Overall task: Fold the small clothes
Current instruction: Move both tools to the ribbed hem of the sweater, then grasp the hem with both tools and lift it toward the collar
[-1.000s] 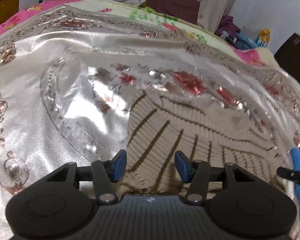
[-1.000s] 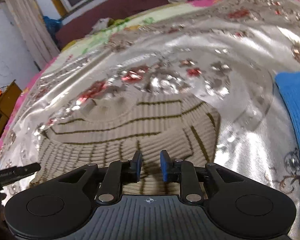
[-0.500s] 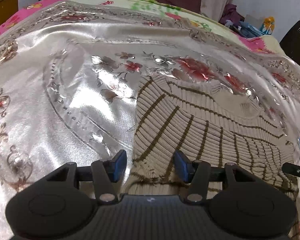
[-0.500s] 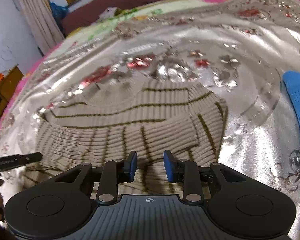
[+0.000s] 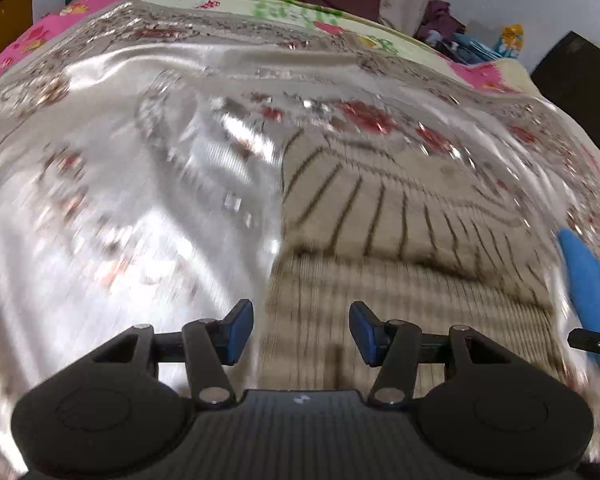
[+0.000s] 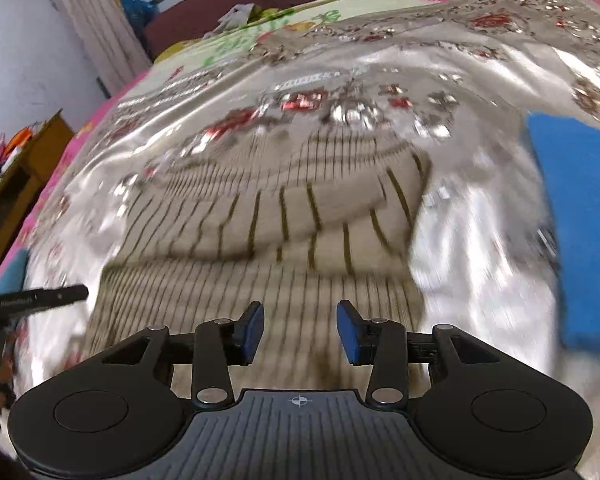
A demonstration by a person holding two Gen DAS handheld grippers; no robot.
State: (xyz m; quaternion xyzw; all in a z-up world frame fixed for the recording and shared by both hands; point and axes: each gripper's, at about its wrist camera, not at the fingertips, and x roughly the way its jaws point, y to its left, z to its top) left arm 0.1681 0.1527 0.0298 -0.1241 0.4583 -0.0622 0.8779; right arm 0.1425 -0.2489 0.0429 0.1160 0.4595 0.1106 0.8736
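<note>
A cream ribbed sweater with thin brown stripes [image 5: 384, 236] [image 6: 284, 236] lies on the shiny silver floral bedspread [image 5: 132, 184], its far part folded over toward me. My left gripper [image 5: 301, 332] hangs open above the sweater's near left edge, with nothing between its blue pads. My right gripper [image 6: 300, 332] hovers over the near part of the sweater; its jaws are opening and nothing is held between them. Both views are motion-blurred.
A folded blue cloth [image 6: 576, 232] [image 5: 588, 280] lies to the right of the sweater. The tip of the other gripper [image 6: 40, 300] [image 5: 592, 340] shows at each view's side. A wooden cabinet [image 6: 16, 168], curtains and a pile of clothes [image 5: 460, 36] ring the bed.
Both grippers have pulled back toward me and risen off the sweater. The right jaws have spread from a narrow gap, letting the folded edge lie flat. More of the folded sweater shows now.
</note>
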